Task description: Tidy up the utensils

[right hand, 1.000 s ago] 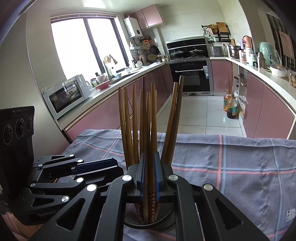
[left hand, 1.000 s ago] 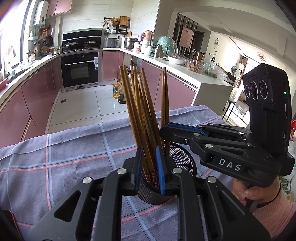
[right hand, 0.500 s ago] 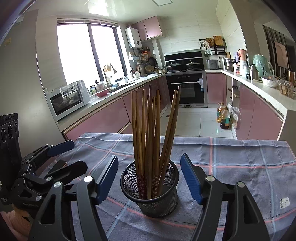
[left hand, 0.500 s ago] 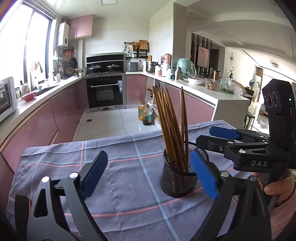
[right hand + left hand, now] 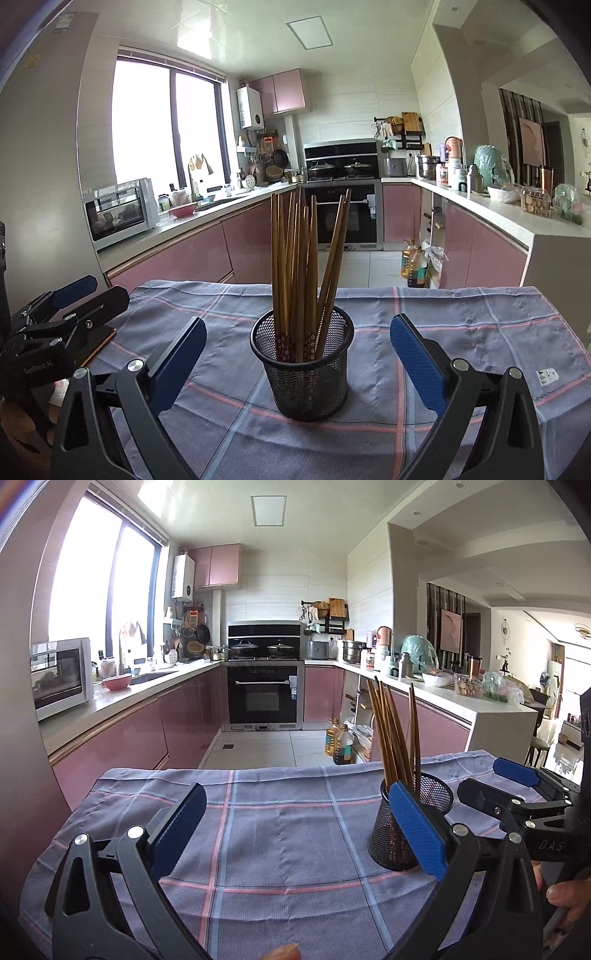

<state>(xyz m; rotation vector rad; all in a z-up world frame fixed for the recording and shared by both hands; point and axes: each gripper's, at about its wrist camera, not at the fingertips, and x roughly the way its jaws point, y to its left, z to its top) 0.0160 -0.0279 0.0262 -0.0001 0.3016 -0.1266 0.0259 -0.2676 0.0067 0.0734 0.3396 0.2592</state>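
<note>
A black mesh cup (image 5: 302,360) stands upright on the checked cloth and holds several wooden chopsticks (image 5: 300,258). It also shows in the left wrist view (image 5: 399,827) at the right, with the chopsticks (image 5: 393,734) leaning in it. My right gripper (image 5: 297,354) is open, its blue pads wide on either side of the cup and back from it. My left gripper (image 5: 295,823) is open and empty, left of the cup. Each gripper shows in the other's view: the right one (image 5: 517,786) and the left one (image 5: 62,306).
The blue-grey cloth with pink lines (image 5: 280,830) covers the table (image 5: 480,332). Beyond its far edge is the kitchen floor, pink cabinets and an oven (image 5: 264,694). A white label (image 5: 546,376) lies on the cloth at the right.
Both grippers let go of the chopsticks, opened wide and drew back from the cup. The left gripper also shifted to the left. The chopsticks stay standing in the cup.
</note>
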